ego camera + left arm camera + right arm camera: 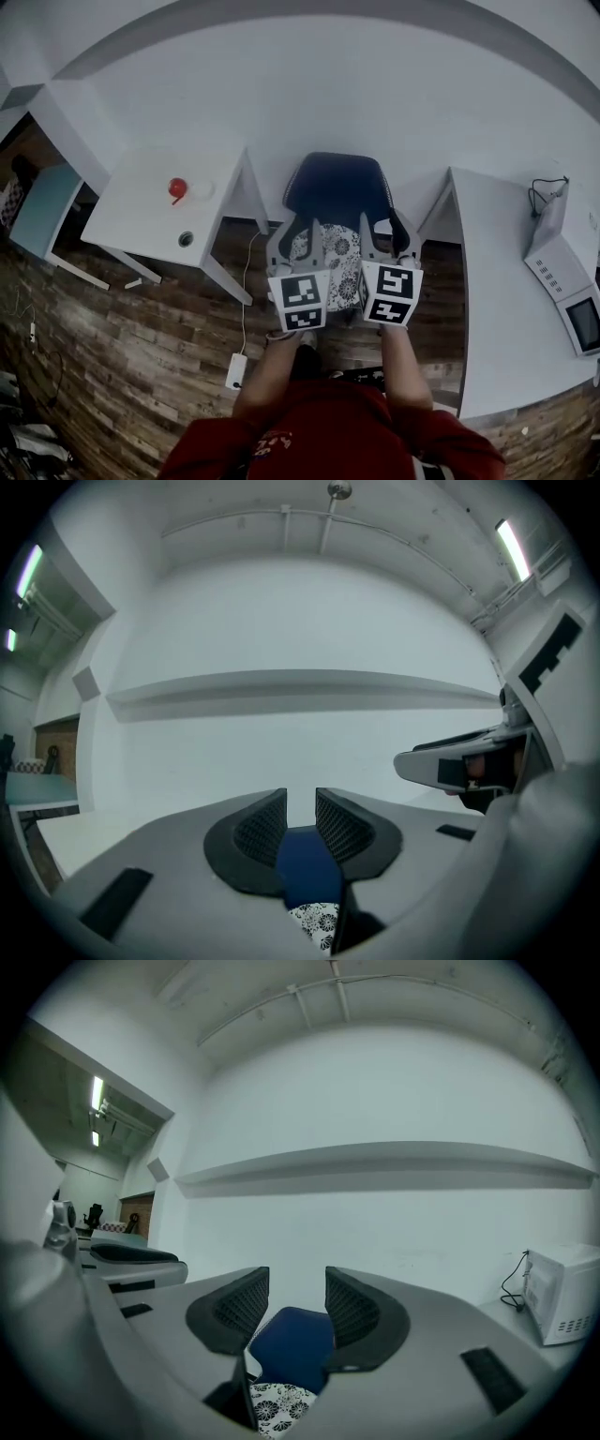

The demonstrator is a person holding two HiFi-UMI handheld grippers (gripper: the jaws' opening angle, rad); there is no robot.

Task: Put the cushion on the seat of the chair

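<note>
Person: red sleeves [319, 441] at the near edge of the head view, one gripper in each hand, marker cubes side by side.
Left gripper [300, 808]: claw slightly parted, a narrow gap. Nothing is pinched between the pads; the blue backrest shows through the gap.
Right gripper [297, 1288]: claw parted wider and holding nothing, with the same backrest beyond the gap.
Cushion [337, 253]: white with a dark flower print, lying flat over the chair seat. It sits between the two grippers and just below their jaws, and it shows at the bottom of both gripper views.
Cushion axis: the visible stretch runs from the person toward the backrest. The cubes cover its near edge, so its full outline cannot be told.
Chair [337, 187]: dark blue backrest on the far side of the cushion, facing the person, dark armrests either side. It stands in the gap between two white desks.
Floor [141, 347]: wood planks. A white power adapter [235, 370] lies to the person's left, its cable running up toward the left desk.
Left desk [131, 220]: carries a small red object [177, 188], well apart from the chair.
Right desk [497, 309]: carries a white microwave [567, 291] at its far right, with a dark cable behind it.
Wall [328, 84]: plain white, behind the chair and desks.
</note>
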